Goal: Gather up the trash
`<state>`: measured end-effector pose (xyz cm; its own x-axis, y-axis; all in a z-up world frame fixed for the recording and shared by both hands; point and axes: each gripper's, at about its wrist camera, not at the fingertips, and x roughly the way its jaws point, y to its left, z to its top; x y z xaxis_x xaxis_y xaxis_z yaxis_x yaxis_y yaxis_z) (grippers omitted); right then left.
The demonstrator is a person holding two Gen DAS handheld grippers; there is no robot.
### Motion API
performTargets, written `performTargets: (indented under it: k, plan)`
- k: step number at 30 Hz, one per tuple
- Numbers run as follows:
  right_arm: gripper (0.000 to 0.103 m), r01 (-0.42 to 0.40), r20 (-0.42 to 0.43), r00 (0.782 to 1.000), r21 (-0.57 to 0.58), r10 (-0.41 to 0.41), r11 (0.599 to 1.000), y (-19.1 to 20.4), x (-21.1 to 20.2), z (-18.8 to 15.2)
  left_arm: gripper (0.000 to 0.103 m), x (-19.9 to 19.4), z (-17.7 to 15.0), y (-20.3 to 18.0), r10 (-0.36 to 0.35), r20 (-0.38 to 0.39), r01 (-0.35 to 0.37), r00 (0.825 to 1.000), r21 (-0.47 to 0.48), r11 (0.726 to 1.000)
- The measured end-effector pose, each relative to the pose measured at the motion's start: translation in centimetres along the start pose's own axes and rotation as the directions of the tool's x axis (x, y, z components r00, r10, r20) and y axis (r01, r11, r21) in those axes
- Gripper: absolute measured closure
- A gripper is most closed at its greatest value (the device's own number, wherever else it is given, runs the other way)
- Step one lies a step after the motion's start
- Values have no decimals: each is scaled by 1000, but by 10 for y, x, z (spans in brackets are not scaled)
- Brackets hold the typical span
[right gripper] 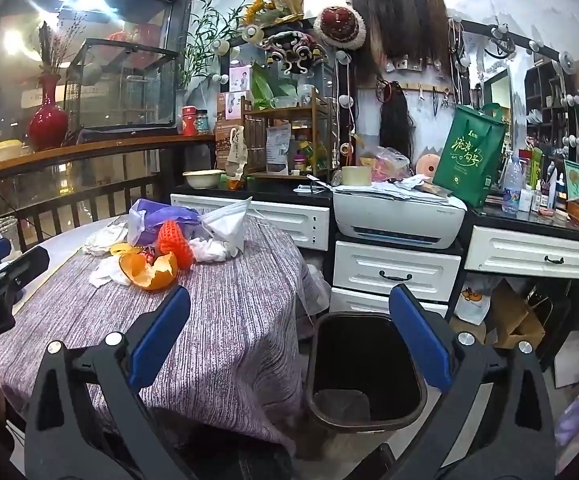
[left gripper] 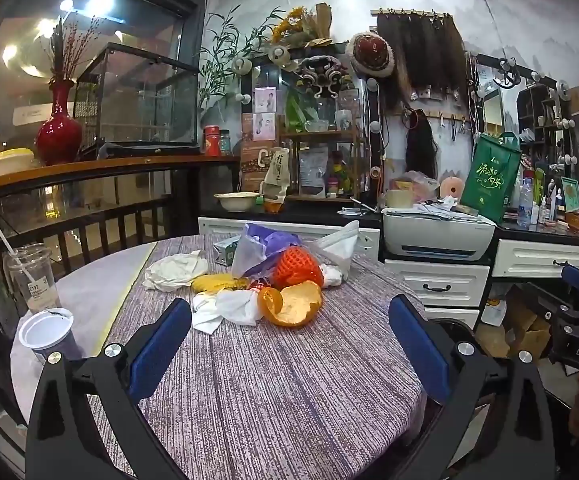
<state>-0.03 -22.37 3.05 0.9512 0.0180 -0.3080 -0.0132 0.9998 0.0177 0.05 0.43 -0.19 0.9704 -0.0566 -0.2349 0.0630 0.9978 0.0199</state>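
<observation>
A heap of trash lies on the purple tablecloth (left gripper: 281, 384): orange peel (left gripper: 291, 304), an orange foam net (left gripper: 297, 268), crumpled white tissues (left gripper: 225, 310), a banana peel (left gripper: 217, 282), a purple-and-clear plastic bag (left gripper: 261, 246) and a white mask (left gripper: 337, 246). My left gripper (left gripper: 289, 340) is open and empty, just short of the peel. My right gripper (right gripper: 289, 332) is open and empty, above the table's right edge and a black trash bin (right gripper: 365, 372) on the floor. The heap also shows in the right wrist view, with the peel (right gripper: 149, 270) nearest.
A plastic cup with a straw (left gripper: 33, 276) and a white paper cup (left gripper: 49, 334) stand at the table's left. White drawers (right gripper: 397, 272) and a printer (right gripper: 401, 216) stand behind the bin. A railing (left gripper: 89, 220) runs along the left.
</observation>
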Motion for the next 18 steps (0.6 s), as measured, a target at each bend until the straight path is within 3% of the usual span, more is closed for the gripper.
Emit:
performTargets:
  k: [18]
  plan:
    - [5, -4, -5, 1000, -14, 4, 1000, 3, 2, -1, 5, 6, -3, 4, 0, -27, -1, 1000, -16, 1000]
